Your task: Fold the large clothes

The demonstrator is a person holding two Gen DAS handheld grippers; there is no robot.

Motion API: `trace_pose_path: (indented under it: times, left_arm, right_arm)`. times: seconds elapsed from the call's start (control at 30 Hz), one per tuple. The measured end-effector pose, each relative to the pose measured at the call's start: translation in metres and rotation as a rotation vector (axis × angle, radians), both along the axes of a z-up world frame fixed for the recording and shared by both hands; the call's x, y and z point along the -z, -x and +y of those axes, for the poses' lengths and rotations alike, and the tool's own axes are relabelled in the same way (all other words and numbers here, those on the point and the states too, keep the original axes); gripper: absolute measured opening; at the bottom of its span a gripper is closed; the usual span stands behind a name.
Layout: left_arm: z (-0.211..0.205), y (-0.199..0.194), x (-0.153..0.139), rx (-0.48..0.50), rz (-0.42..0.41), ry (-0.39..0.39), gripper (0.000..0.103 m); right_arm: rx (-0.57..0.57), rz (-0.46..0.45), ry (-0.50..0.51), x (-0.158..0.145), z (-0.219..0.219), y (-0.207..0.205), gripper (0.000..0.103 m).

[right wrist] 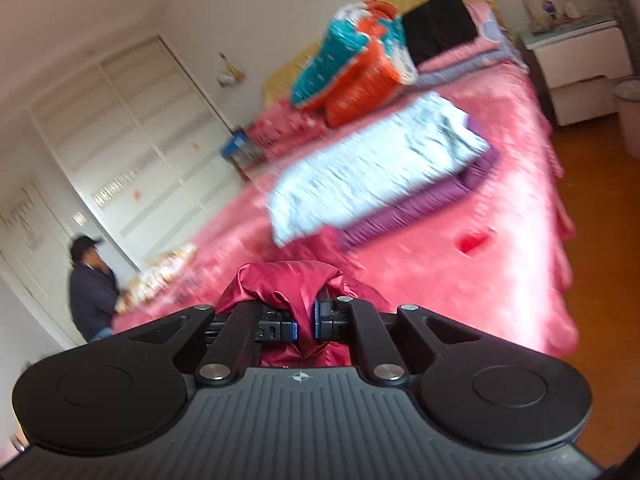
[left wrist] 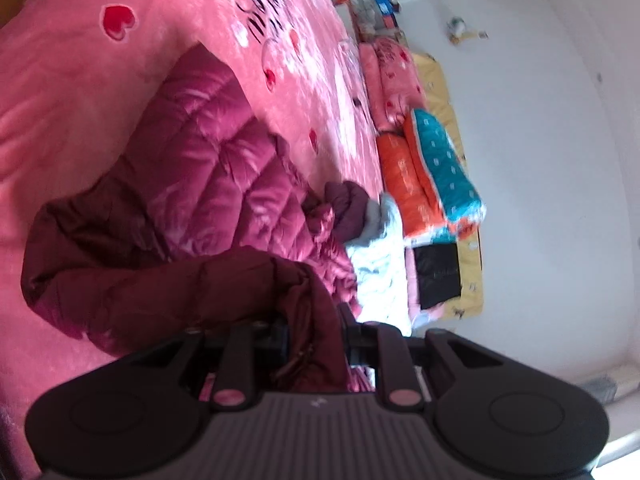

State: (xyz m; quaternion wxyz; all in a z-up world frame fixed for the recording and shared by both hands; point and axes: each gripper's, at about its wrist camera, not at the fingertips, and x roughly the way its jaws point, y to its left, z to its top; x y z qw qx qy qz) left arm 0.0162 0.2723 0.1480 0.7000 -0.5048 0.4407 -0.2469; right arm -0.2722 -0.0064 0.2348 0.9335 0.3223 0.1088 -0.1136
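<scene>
Both sets of jaws are clamped on the same maroon puffer jacket (left wrist: 188,184). The left gripper (left wrist: 314,340) has a thick dark fold of it bunched between its jaws, and the right gripper (right wrist: 306,320) is pinching a shiny red wad of the lining (right wrist: 286,280) that puffs up over its jaws. From the left side you can see most of the jacket lying spread on the pink bed cover (left wrist: 72,92), quilted inside facing up, with one dark cuff (left wrist: 346,204) sticking out toward a pale blue folded garment (right wrist: 372,164). That blue one sits on top of a purple piece (right wrist: 420,204) further up the bed. Near the headboard there's an orange and teal quilt bundle (right wrist: 356,68) and something flat and black (right wrist: 438,26). Someone in a dark cap (right wrist: 90,280) is standing by the far side, pretty blurry.
</scene>
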Motion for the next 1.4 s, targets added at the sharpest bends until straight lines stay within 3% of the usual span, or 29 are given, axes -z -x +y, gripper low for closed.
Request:
trace_pose_path:
  times: [0.17,0.37,0.6,0.7,0.8,0.83,0.87,1.07,1.4]
  left_arm:
    - [0.009,-0.025,0.008,-0.076,0.081,0.022,0.026]
    - [0.013,-0.061,0.012,-0.118,0.094,0.002,0.035]
    - [0.023,-0.096,0.017,-0.185,0.068,-0.024,0.065]
    - [0.033,-0.101,0.018,-0.227,0.027,-0.071,0.066]
    - [0.043,-0.102,0.018,-0.229,-0.012,-0.128,0.066]
    - [0.045,-0.101,0.018,-0.220,-0.034,-0.152,0.066]
    - [0.046,-0.099,0.017,-0.209,-0.054,-0.179,0.067]
    - [0.050,-0.069,0.013,-0.116,-0.177,-0.331,0.067]
    - [-0.020,0.008,-0.013,0.203,-0.452,-0.553,0.069]
  right_arm:
    - [-0.016,-0.041,0.001,-0.019,-0.014,-0.066,0.009]
    - [-0.007,-0.042,0.030,-0.027,-0.032,-0.159,0.009]
    - [0.006,0.030,0.057,0.001,-0.044,-0.250,0.010]
    - [-0.011,0.068,0.063,0.023,-0.048,-0.286,0.016]
    - [-0.029,0.111,0.034,0.045,-0.049,-0.311,0.046]
    - [-0.028,0.113,0.042,0.050,-0.047,-0.314,0.063]
    - [-0.028,0.112,0.052,0.054,-0.045,-0.315,0.073]
    - [0.006,0.089,0.103,0.062,-0.038,-0.290,0.098]
    - [0.166,0.029,0.149,0.038,-0.034,-0.173,0.101]
